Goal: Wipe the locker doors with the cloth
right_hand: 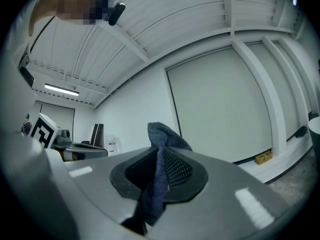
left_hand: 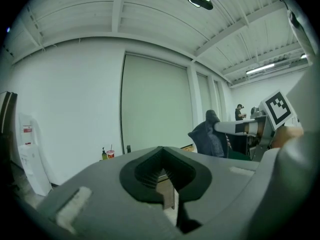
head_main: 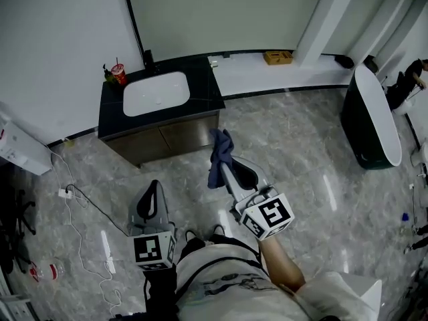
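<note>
Your right gripper (head_main: 224, 166) has its jaws pinched on the dark blue cloth (head_main: 219, 158). The cloth is caught between the pads, with a peak sticking up past the tips and a tail hanging down below them, as the right gripper view shows (right_hand: 159, 184). Your left gripper (head_main: 153, 187) sits lower and to the left, well apart from the cloth. Its jaws meet at the tips with nothing between them (left_hand: 161, 151). Both grippers point out over the grey marble floor (head_main: 294, 146), touching nothing. Straight ahead of them stands a dark sink cabinet (head_main: 167, 136) with a white basin (head_main: 155, 93). A red cup with a straw (head_main: 119, 74) and a small green bottle (head_main: 108, 75) stand at the cabinet's back left corner. Off to your left, a white cable (head_main: 77, 229) and its plug block (head_main: 65, 193) trail across the floor near a plastic bottle (head_main: 47, 271). To the right is a bathtub (head_main: 374, 116), dark outside and white inside. A yellowish box (head_main: 277, 57) lies on the white ledge along the far wall. A person (head_main: 409, 79) is at the far right edge.
</note>
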Available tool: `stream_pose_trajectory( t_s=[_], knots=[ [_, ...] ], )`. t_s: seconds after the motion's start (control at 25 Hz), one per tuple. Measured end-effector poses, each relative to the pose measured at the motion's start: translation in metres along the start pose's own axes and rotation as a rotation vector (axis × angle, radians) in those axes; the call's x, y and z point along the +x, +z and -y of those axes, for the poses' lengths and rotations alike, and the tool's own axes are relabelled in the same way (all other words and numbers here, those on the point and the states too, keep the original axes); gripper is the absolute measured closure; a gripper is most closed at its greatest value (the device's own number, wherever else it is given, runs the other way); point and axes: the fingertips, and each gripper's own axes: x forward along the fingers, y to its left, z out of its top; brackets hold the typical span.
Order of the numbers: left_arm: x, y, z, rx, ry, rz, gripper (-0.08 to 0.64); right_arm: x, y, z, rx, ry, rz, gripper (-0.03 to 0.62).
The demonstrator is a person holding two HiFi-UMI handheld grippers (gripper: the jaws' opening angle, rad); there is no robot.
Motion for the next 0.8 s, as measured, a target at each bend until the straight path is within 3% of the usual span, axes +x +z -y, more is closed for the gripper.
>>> stream_pose_trajectory(
  t_s=[0.8],
  knots=[
    [0.013, 0.001, -0.011, 0.013, -0.038, -0.005, 0.558, 0.014, 0.005, -0.009, -0.003, 0.006, 0.002, 0.548]
  ],
)
